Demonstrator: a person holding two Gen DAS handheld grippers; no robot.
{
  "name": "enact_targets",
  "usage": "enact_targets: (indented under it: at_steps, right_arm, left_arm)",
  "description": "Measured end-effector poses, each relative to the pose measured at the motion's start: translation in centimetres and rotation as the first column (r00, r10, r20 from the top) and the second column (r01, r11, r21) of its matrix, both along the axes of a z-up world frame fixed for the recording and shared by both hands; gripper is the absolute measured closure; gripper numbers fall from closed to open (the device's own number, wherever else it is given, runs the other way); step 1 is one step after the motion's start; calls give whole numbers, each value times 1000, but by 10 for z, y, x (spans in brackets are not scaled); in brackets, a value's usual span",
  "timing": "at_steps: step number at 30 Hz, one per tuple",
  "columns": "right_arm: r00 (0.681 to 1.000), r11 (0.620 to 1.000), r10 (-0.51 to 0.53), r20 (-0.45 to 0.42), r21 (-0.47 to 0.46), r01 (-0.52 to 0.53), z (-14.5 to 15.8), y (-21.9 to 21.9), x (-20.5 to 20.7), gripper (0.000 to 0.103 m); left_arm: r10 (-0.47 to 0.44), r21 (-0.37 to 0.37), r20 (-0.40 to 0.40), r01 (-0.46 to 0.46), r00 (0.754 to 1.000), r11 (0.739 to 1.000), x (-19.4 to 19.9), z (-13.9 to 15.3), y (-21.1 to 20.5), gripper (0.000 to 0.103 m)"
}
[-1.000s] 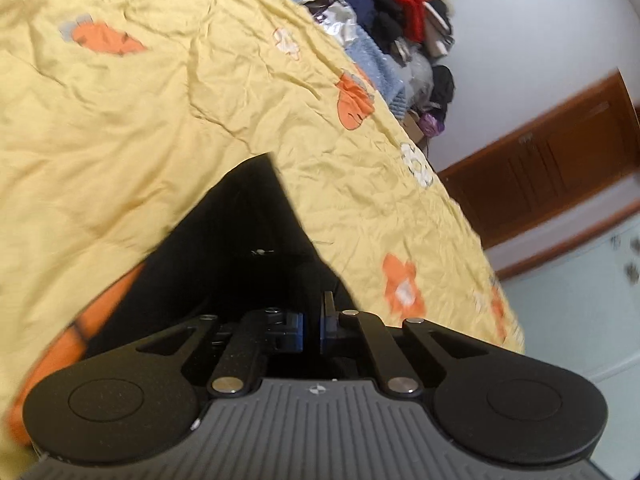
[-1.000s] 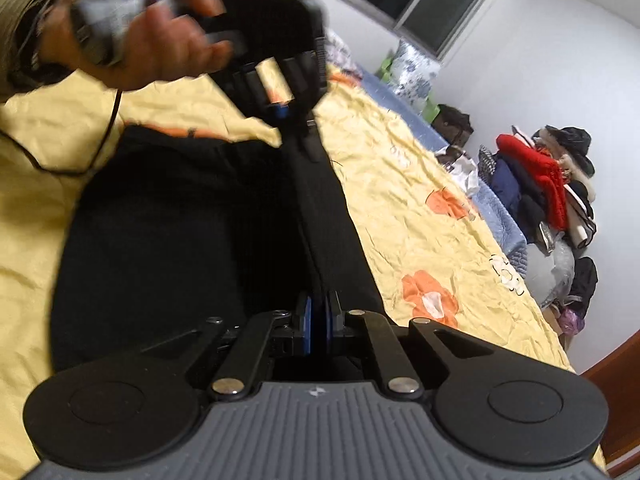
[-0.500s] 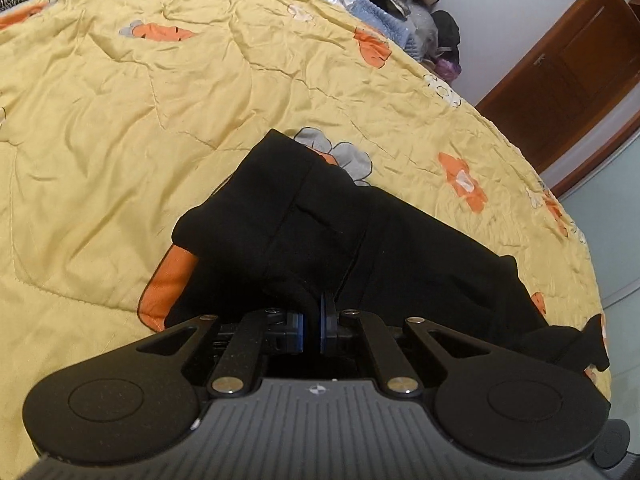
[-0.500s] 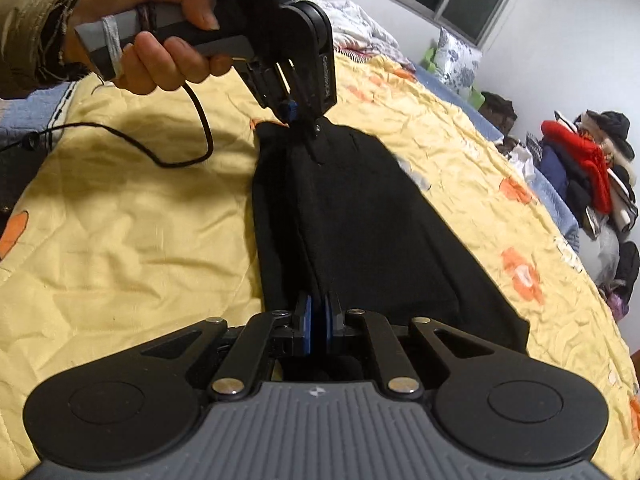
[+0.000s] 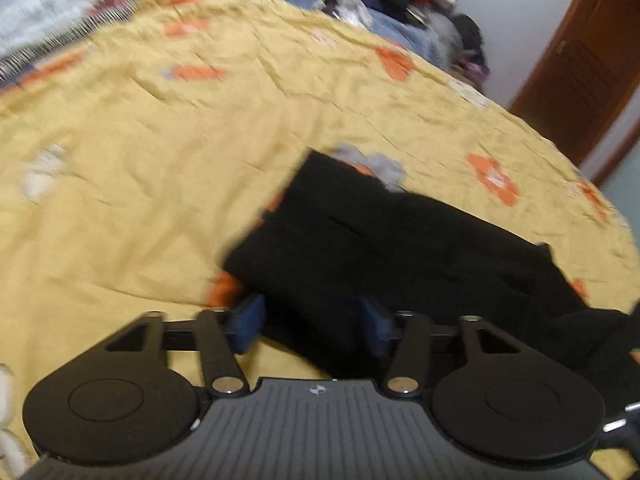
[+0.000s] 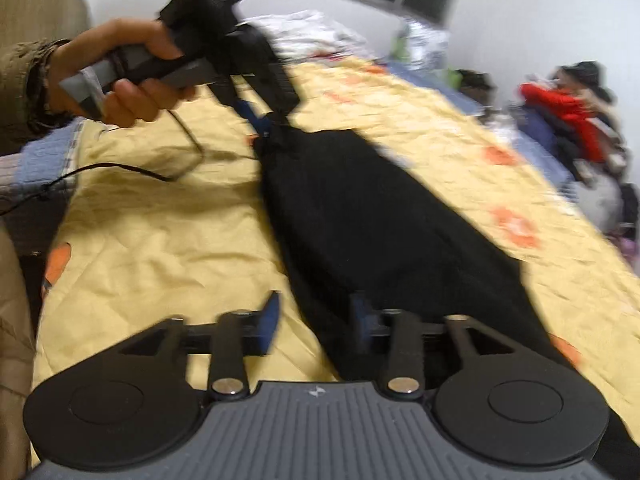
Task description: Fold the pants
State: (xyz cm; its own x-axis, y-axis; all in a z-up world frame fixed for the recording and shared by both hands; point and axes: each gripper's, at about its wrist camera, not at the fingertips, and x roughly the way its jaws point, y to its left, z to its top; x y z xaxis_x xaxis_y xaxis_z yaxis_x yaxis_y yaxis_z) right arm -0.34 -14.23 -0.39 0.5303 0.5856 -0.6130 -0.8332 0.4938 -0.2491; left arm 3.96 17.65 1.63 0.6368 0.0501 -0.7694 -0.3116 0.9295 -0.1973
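Black pants [image 5: 384,256] lie folded lengthwise on bed [image 5: 140,152], running toward 1 o'clock. Left gripper [image 5: 314,324] and right gripper [image 6: 314,322] opening, cloth between, released. Soft, limp, light; grab doubled ends.

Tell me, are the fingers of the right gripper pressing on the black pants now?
Apart. In the right wrist view the right gripper is opening: its left finger stands over the yellow bedspread, and the black pants lie loose between the fingers, not pinched.
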Motion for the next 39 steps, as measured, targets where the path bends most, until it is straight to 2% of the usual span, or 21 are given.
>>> enact_targets:
  at_steps: [1, 3, 5, 7, 9, 10, 11, 12, 15, 17, 20, 21, 24, 25, 28, 30, 32, 34, 35, 37, 39]
  right_arm:
    - [999, 999, -47, 15, 3, 47, 1, -11, -1, 45]
    - [989, 989, -147, 8, 19, 147, 1, -34, 2, 45]
    - [963, 962, -268, -30, 41, 269, -2, -57, 11, 45]
    - [929, 928, -364, -71, 60, 369, -6, -75, 17, 45]
    - [894, 897, -428, -133, 60, 438, -15, -88, 23, 44]
    - [878, 885, -449, -163, 53, 463, -20, -92, 24, 36]
    - [865, 877, -462, -197, 44, 478, -24, -96, 25, 24]
    - [857, 872, -466, -220, 50, 487, -26, -101, 23, 21]
    - [850, 865, -459, -258, 89, 494, -25, -113, 14, 20]
    - [823, 830, -487, -294, 140, 541, -18, -125, 12, 16]
    - [735, 724, -599, -317, 177, 666, -7, -158, 20, 5]
    - [689, 673, -654, -312, 176, 719, -2, -169, 26, 4]
    - [531, 507, -796, -291, 161, 847, 13, -201, 49, 4]
    - [490, 460, -824, -284, 168, 872, 17, -214, 58, 3]
    - [410, 349, -861, -300, 237, 907, 30, -255, 85, 3]
    - [344, 241, -850, -398, 287, 927, 35, -289, 104, 3]
    - [291, 114, -777, -558, 330, 937, 32, -322, 125, 3]
    - [202, 12, -744, -638, 288, 957, 30, -342, 151, 3]
    - [172, -1, -755, -633, 264, 965, 31, -348, 162, 3]
    - [129, 6, -815, -564, 214, 977, 31, -351, 185, 3]
    - [55, -3, -872, -486, 117, 993, 31, -347, 210, 3]
  left_arm:
    - [16, 32, 17, -17, 1000, 999, -4, 3, 0, 38]
    - [36, 95, 53, -41, 998, 995, -11, 11, -5, 38]
    - [23, 147, 92, -36, 995, 989, -15, 21, -16, 38]
    - [-35, 165, 128, 13, 991, 986, -14, 29, -34, 33]
    - [-129, 153, 136, 108, 982, 982, -8, 32, -57, 30]
    - [-181, 147, 133, 161, 975, 976, -4, 31, -70, 30]
    - [-236, 140, 129, 217, 963, 966, 0, 30, -84, 30]
    - [-290, 139, 127, 272, 949, 952, 4, 28, -99, 30]
    - [-409, 158, 119, 390, 905, 907, 13, 20, -143, 30]
    - [-491, 165, 100, 473, 865, 866, 19, 12, -172, 29]
    - [-581, 199, 86, 558, 809, 806, 23, -2, -210, 23]
    - [-609, 218, 75, 583, 790, 783, 24, -8, -222, 18]
    - [-672, 272, 58, 636, 738, 722, 22, -31, -255, 17]
    - [-689, 291, 48, 650, 723, 702, 21, -36, -264, 16]
    - [-716, 314, 23, 675, 697, 667, 26, -51, -275, 16]
    - [-729, 326, 27, 684, 684, 653, 22, -55, -277, 16]
    - [-734, 332, 39, 684, 678, 650, 19, -58, -278, 14]
    - [-738, 323, 49, 689, 673, 649, 20, -58, -278, 14]
    - [-740, 320, 56, 690, 670, 649, 19, -58, -278, 14]
    - [-752, 324, 69, 698, 656, 639, 16, -60, -280, 14]
    - [-764, 343, 81, 702, 640, 624, 13, -61, -282, 12]
